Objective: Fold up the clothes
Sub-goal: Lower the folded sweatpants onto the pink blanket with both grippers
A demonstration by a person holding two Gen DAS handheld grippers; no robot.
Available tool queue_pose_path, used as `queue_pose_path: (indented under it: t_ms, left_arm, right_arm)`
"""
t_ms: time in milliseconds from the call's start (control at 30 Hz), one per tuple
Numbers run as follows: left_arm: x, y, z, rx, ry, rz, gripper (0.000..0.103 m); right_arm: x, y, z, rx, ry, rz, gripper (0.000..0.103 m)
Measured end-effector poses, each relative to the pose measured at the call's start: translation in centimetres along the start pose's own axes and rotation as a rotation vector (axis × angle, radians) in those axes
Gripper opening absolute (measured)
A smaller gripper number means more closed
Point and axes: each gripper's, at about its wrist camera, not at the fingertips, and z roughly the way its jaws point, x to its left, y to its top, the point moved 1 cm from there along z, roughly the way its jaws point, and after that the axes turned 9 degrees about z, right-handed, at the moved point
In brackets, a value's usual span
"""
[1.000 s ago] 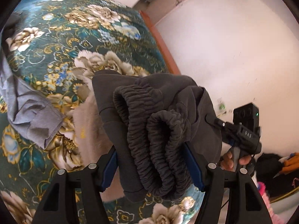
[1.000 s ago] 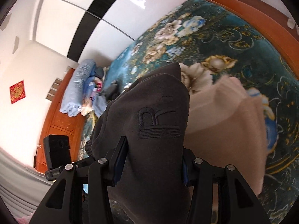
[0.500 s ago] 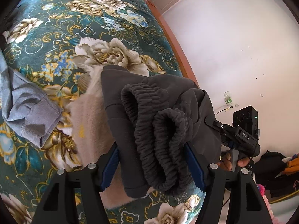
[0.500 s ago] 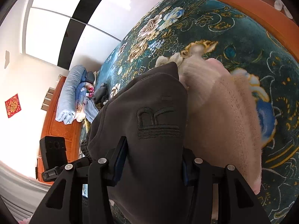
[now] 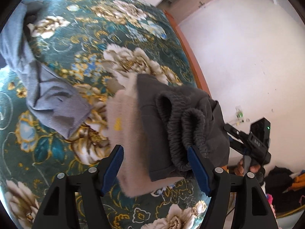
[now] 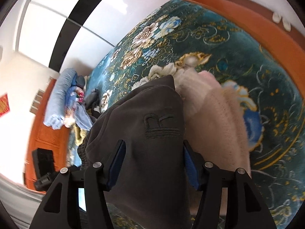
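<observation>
A folded dark grey garment (image 5: 177, 124) with ribbed elastic cuffs lies on a folded beige fuzzy garment (image 5: 131, 145) on the floral bedspread. My left gripper (image 5: 155, 169) stands open, its jaws wide on either side of the pile's near end. In the right wrist view the grey garment (image 6: 152, 137) shows an embroidered R and fills the gap of my right gripper (image 6: 152, 164), whose blue pads sit against its sides. The beige garment (image 6: 215, 118) lies under it to the right. The right gripper also shows in the left wrist view (image 5: 247, 141).
A loose grey-blue garment (image 5: 51, 103) lies on the bedspread (image 5: 80, 42) to the left. The wooden bed edge (image 5: 190, 53) runs past the pile, with a white wall beyond. Blue bedding (image 6: 61, 103) and dark clothes lie at the far end of the bed.
The left gripper has opened off the grey garment's cuffs and drawn back a little. The pile now rests on the beige garment. The right gripper stays closed on the grey garment.
</observation>
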Motion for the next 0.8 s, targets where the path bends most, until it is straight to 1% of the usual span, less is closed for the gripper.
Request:
queue_pose_path:
  t_ms: [100, 233, 400, 433, 500, 600, 733, 800]
  left_arm:
    - [-2.0, 0.2, -0.3, -0.032, 0.032, 0.075, 0.073]
    - [-4.8, 0.5, -0.6, -0.075, 0.073, 0.177, 0.073]
    - [-8.4, 0.9, -1.1, -0.128, 0.124, 0.305, 0.073]
    - [-9.1, 1.0, -1.1, -0.139, 0.135, 0.331, 0.073]
    - [-10.0, 0.6, -0.4, -0.142, 0.126, 0.369, 0.073]
    - [-10.5, 0.4, 1.1, -0.116, 0.137, 0.392, 0.073]
    - [-9.6, 0.3, 3.5, -0.055, 0.174, 0.374, 0.073]
    - [-8.5, 0.2, 4.6, -0.037, 0.172, 0.340, 0.074]
  right_arm:
    - [1.7, -0.4, -0.7, -0.042, -0.074, -0.063, 0.061]
    - [4.4, -1.3, -1.6, -0.111, -0.145, -0.171, 0.061]
    - [8.0, -3.0, -3.1, -0.205, -0.156, -0.307, 0.061]
    - [8.4, -3.4, -3.0, -0.202, -0.151, -0.324, 0.061]
    - [8.7, -4.2, -2.3, -0.178, -0.148, -0.347, 0.061]
    - [8.2, -5.2, -0.6, -0.134, -0.152, -0.349, 0.061]
    - [6.9, -5.9, 1.5, -0.091, -0.162, -0.319, 0.061]
    - [6.4, -6.1, 2.1, -0.084, -0.161, -0.301, 0.063]
